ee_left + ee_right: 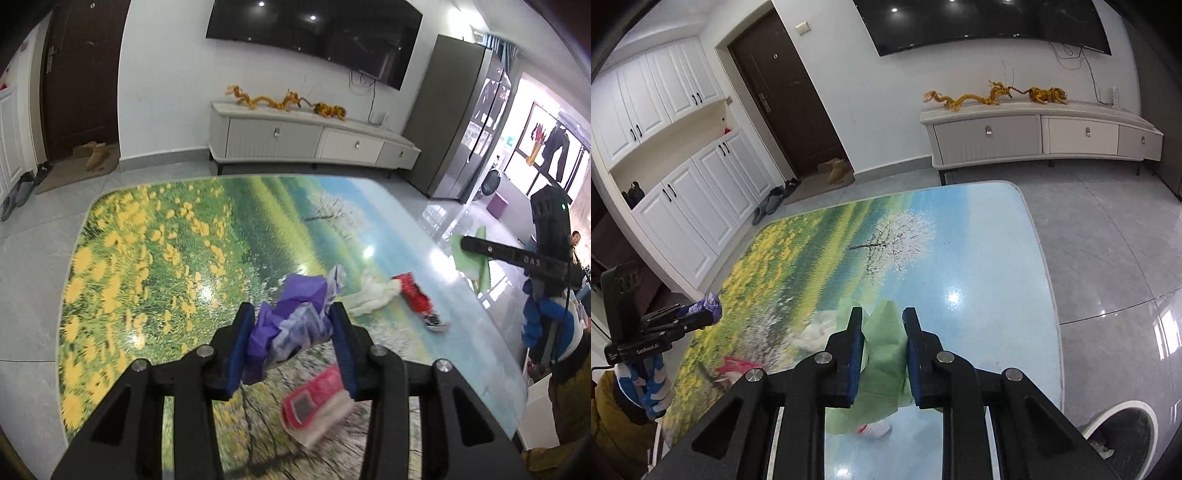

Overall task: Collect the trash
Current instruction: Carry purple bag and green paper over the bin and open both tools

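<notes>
While the left gripper (291,325) is clamped on a crumpled purple wrapper (291,321) and holds it lifted clear of the counter (147,258), the right gripper (882,332) is closed on a green sheet of paper (882,354), whose lower part hangs down toward the counter top. Each piece is pinched between the blue pads, probably because such light, crushed scraps slip out of anything but a firm squeeze, and lifting them keeps them from dragging the other litter along. Below the left gripper lies a pink packet (317,398), flat on the counter; farther out rest a white tissue (373,295) and, just beside it, a red wrapper (417,295), so three pieces are judged left to collect. A small red-and-white scrap (873,430) shows under the green sheet. The counter's far half is bare, giving free room to swing either load forward, and its rounded edges drop to grey floor tiles (1108,240). A round white-rimmed bin (1126,424) sits on the floor off the right edge, likely the target for both loads.
</notes>
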`<move>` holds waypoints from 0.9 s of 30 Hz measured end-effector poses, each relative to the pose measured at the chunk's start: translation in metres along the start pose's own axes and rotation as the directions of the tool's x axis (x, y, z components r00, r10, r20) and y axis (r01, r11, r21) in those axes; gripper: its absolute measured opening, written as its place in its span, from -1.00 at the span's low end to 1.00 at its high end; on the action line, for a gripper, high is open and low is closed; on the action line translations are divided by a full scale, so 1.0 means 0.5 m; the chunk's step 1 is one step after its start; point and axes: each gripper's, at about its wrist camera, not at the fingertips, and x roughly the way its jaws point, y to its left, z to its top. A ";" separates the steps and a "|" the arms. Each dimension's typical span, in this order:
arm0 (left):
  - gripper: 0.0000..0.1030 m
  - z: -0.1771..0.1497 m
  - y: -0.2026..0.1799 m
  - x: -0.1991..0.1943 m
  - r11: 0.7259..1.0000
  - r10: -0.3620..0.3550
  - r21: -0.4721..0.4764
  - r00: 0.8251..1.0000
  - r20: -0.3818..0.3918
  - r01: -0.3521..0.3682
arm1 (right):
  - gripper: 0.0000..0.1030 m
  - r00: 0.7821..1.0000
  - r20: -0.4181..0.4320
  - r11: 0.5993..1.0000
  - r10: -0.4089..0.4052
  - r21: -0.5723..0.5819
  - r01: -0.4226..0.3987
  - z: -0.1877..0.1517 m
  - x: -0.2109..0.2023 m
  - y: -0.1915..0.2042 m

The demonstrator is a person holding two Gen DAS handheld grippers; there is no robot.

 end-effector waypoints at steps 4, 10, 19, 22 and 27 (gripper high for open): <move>-0.24 0.010 -0.032 -0.056 1.000 0.005 -0.001 0.999 0.042 -0.005 | -0.62 0.999 0.051 1.000 0.010 0.000 -0.010 -0.016 -0.081 0.009; -0.23 0.010 -0.066 -0.123 1.000 0.026 -0.020 0.996 0.083 -0.024 | -0.62 0.992 0.116 0.999 0.041 0.003 -0.042 -0.046 -0.176 0.013; -0.23 -0.030 -0.108 -0.183 0.996 0.062 -0.066 0.994 0.086 -0.056 | -0.62 0.976 0.159 0.986 0.147 0.052 -0.157 -0.099 -0.228 -0.016; -0.23 -0.043 -0.124 -0.189 0.995 0.076 -0.068 0.994 0.073 -0.071 | -0.62 0.970 0.166 0.980 0.175 0.070 -0.188 -0.114 -0.227 -0.028; -0.23 -0.045 -0.166 -0.180 0.996 0.081 -0.046 0.995 0.050 -0.079 | -0.62 0.961 0.188 0.970 0.201 0.099 -0.222 -0.135 -0.240 -0.062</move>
